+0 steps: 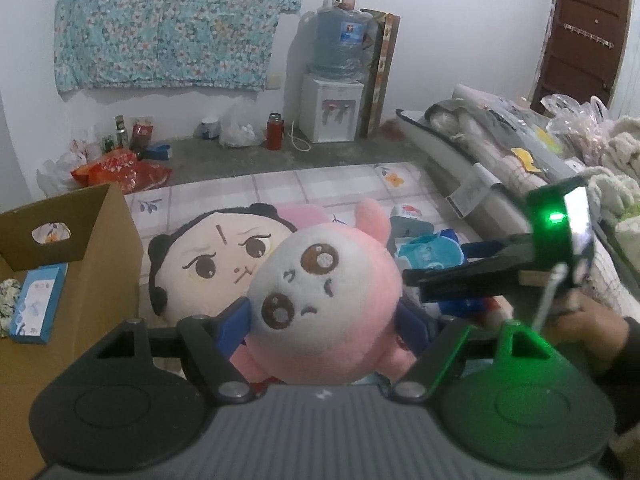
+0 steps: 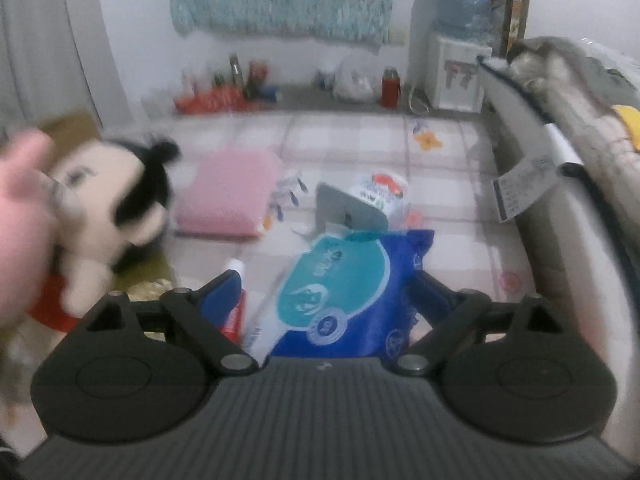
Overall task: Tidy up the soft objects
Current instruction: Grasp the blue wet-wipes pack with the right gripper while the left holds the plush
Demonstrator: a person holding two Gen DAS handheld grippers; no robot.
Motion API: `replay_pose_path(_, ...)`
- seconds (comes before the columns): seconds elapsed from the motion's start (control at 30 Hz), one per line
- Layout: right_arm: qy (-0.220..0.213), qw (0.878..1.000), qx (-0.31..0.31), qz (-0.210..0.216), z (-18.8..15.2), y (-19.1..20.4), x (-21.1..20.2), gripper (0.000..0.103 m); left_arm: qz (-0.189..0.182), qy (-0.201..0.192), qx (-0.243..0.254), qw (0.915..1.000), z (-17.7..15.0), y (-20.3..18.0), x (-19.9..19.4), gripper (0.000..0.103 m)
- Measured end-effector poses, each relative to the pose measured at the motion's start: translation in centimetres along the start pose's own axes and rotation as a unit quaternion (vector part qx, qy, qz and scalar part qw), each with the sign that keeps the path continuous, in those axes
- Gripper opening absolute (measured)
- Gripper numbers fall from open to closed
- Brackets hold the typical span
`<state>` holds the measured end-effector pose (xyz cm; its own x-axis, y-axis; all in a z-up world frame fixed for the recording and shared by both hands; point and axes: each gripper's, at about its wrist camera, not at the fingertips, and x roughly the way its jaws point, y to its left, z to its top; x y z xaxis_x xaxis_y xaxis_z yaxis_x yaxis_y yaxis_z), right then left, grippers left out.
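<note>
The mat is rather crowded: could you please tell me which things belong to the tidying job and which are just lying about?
Job: pink plush in left gripper, big-headed doll, pink cushion, cardboard box.

Lying about: water dispenser, red flask, snack bags.

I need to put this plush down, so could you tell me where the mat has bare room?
Bare mat lies beyond the pink cushion, and right of the blue pack toward the mattress edge. It is crowded around the black-haired doll.

pink-white plush (image 1: pixel 316 300) | blue-teal packet (image 2: pixel 344 292) | brown box (image 1: pixel 100 264)
</note>
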<state>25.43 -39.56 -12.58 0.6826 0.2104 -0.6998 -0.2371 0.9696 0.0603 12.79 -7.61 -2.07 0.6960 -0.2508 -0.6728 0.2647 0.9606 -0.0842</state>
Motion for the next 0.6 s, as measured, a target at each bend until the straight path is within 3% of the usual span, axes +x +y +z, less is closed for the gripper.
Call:
replay_pose_path(0.3,0.068,0.997,-0.039,-0.022,1.1,0.7,4.3,0.098,-0.013,0.000,-0.007,0.9999,0.0,0.3,0.2,0.078)
replay_pose_path(0.43,0.072,0.997,-0.025,-0.016,1.3,0.3,4.2,0.093,-0.014,0.000,-0.002,0.9999,-0.1,0.0,0.3,0.078)
replay_pose_path(0.6,0.063,0.998,-0.020,-0.019,1.4,0.4,3.9,0.080,-0.021,-0.007,-0.008,0.9997,0.0,0.0,0.2,0.078)
